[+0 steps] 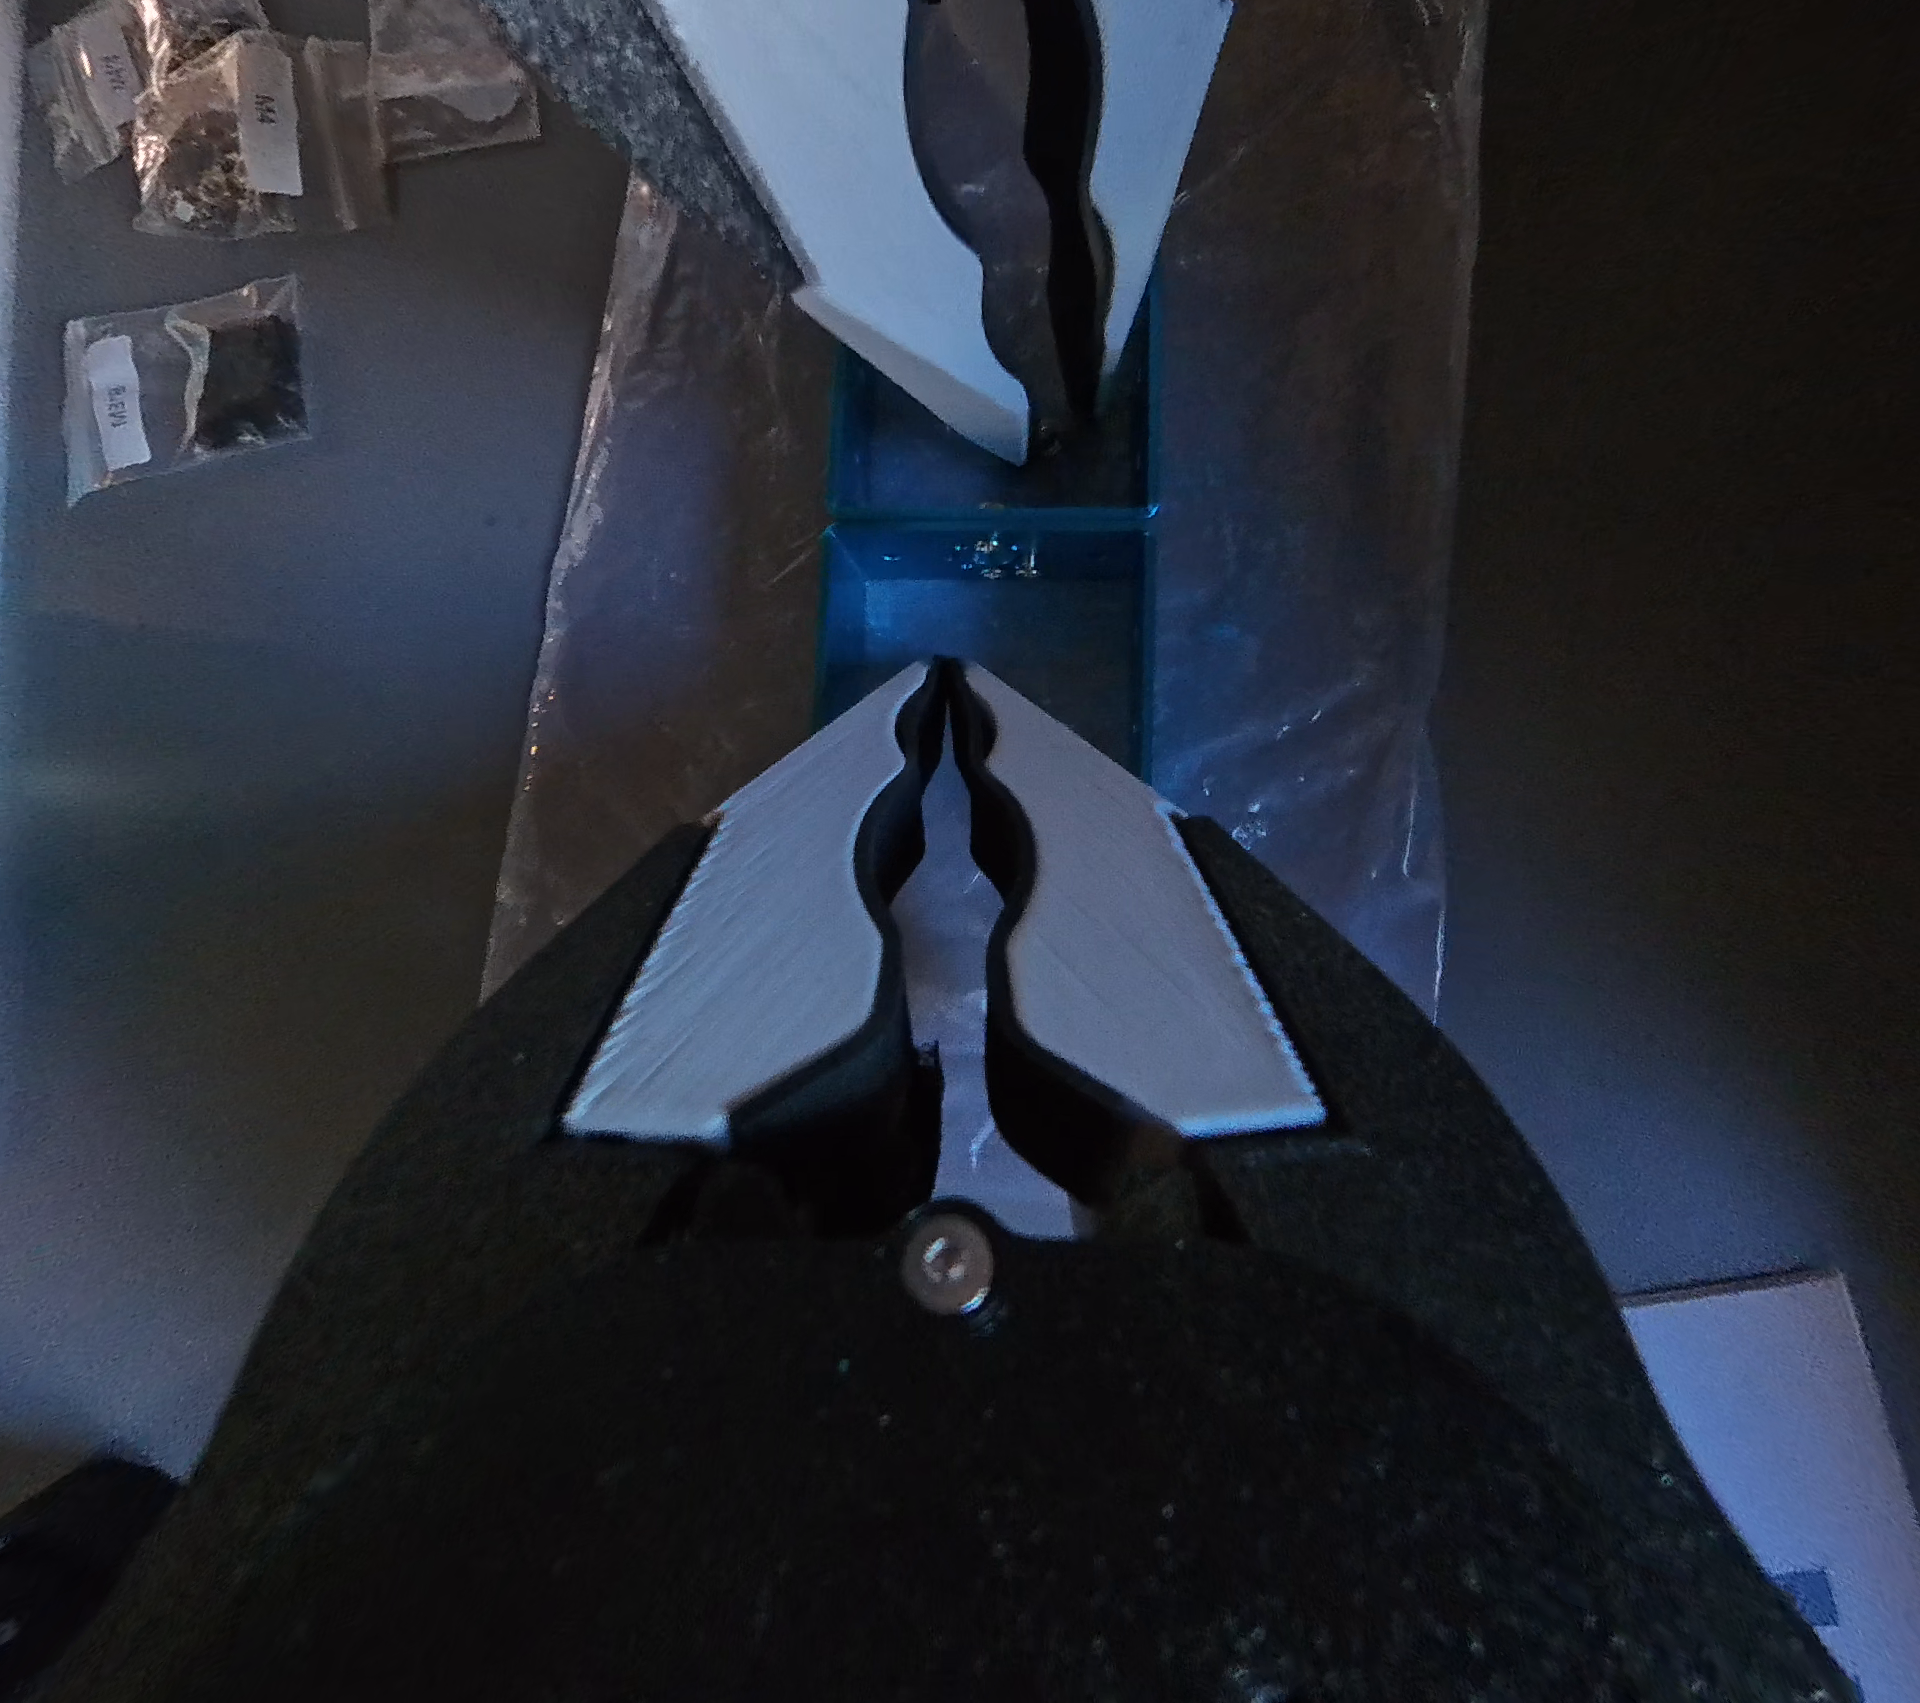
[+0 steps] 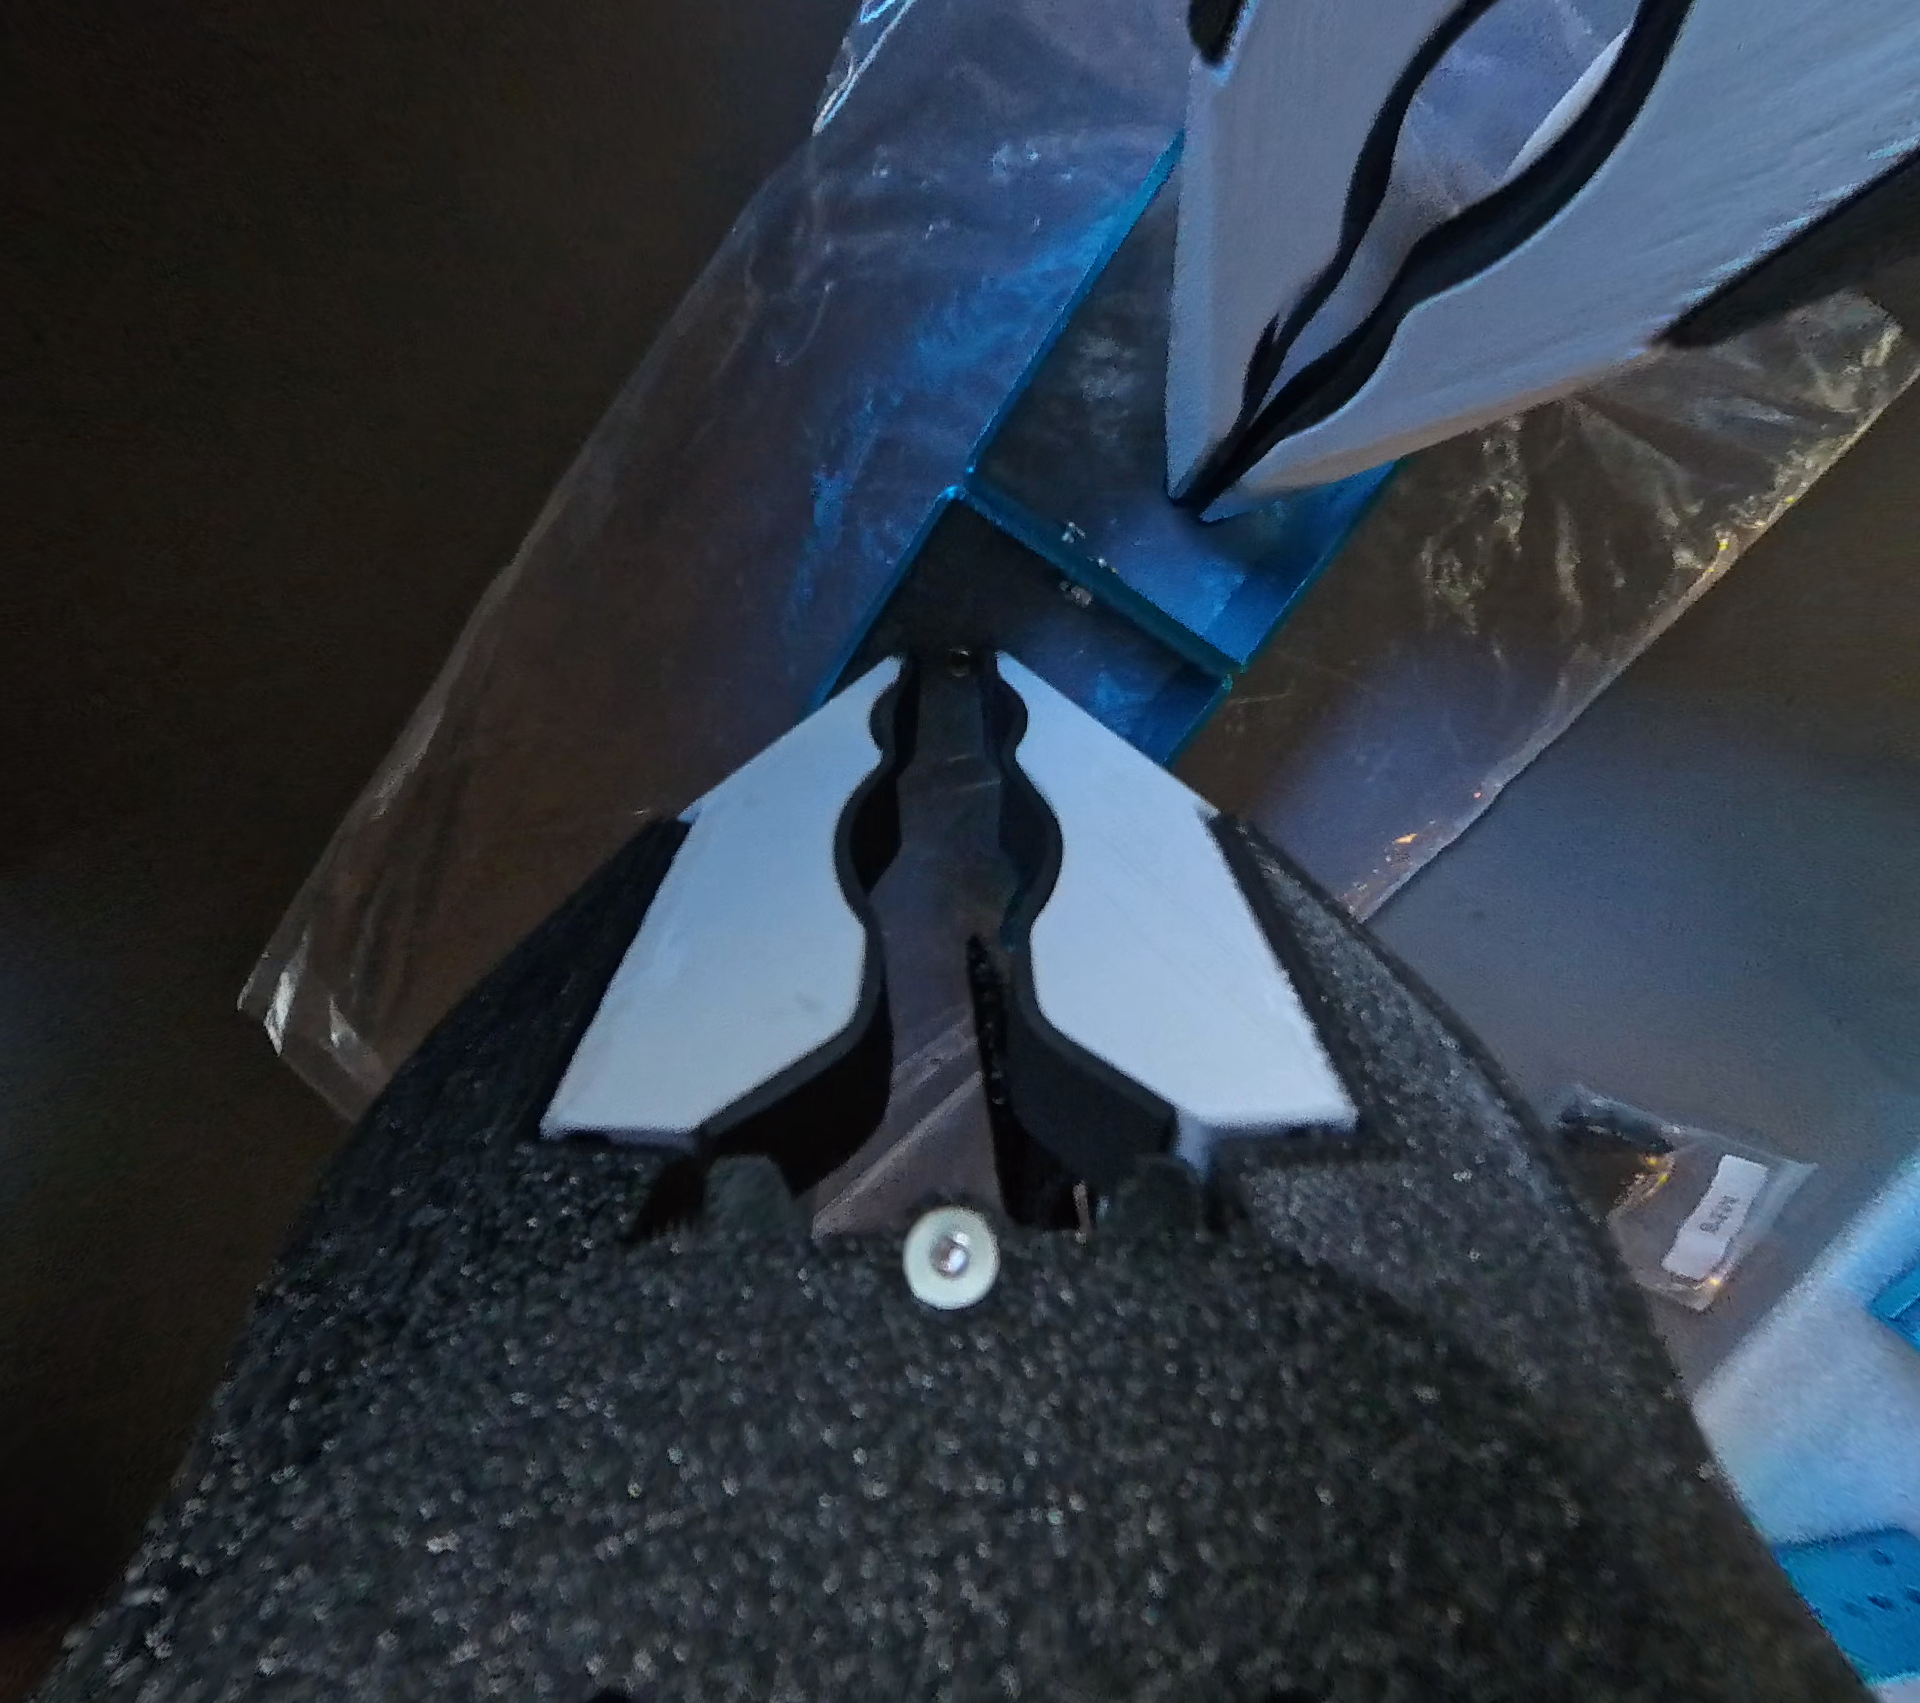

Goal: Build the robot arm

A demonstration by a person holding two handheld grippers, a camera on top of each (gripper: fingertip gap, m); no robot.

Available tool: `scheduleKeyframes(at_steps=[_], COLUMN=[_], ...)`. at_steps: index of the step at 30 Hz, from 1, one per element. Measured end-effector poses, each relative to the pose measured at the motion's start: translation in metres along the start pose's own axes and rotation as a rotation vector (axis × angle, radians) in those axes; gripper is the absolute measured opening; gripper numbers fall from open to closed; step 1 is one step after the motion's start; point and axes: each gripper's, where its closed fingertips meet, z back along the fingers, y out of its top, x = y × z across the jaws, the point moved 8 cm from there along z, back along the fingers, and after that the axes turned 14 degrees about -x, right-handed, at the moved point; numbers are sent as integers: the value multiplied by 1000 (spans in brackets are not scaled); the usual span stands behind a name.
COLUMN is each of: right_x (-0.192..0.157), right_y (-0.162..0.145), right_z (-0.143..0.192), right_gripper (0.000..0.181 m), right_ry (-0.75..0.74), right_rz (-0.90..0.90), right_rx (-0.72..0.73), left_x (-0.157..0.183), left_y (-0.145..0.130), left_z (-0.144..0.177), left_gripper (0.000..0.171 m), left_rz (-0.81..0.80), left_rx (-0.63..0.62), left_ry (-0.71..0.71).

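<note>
A narrow blue tray (image 1: 854,614) with a cross divider lies on a crumpled clear plastic sheet (image 1: 675,614) over a dark table. Small metal parts (image 1: 997,557) lie by the divider. My left gripper (image 1: 943,666) is shut, tips together over the near compartment, with nothing seen between them. My right gripper (image 1: 1070,422) reaches down into the far compartment. In the right wrist view its fingers (image 2: 958,666) stand slightly apart around a tiny metal part (image 2: 958,659) at the tips. The tray (image 2: 1195,614), the sheet (image 2: 831,251) and the shut left gripper (image 2: 1195,500) also show there.
Several small clear zip bags with white labels and dark contents (image 1: 197,126) lie at the upper left, one apart (image 1: 187,386). A white box (image 1: 1766,1445) sits at the lower right. In the right wrist view another labelled bag (image 2: 1683,1227) lies beside a blue and white object (image 2: 1818,1445). There is about 5 cm between the tips of the two grippers.
</note>
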Motion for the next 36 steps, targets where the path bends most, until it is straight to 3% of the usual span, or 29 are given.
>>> scheduleKeyframes(at_steps=[5, 11, 14, 18, 20, 25, 36], right_x=[4, 5, 8, 7, 1, -14, -14], right_y=[6, 2, -11, -25, -29, -31, -18], right_z=[1, 1, 5, 18, 17, 7, -8], right_gripper=[6, 3, 3, 4, 4, 4, 4], right_ry=[17, 16, -40, -7, -89, -281, -417], right_rz=[18, 13, -13, -110, -127, -91, -18], right_rx=[-90, -62, 45, 336, 451, 526, 487], left_x=[0, 0, -1, 1, 3, 6, 7], left_y=[0, -2, -1, 4, 6, 8, 10], left_z=[-1, 1, 2, 5, 4, -3, -7], left_gripper=[0, 0, 0, 0, 0, 0, 0], left_rz=[1, 7, 16, 23, 24, 16, 16], left_rx=[-1, 7, 31, 91, 100, 91, 109], left_ry=[-6, -14, -24, -50, -73, -92, -110])
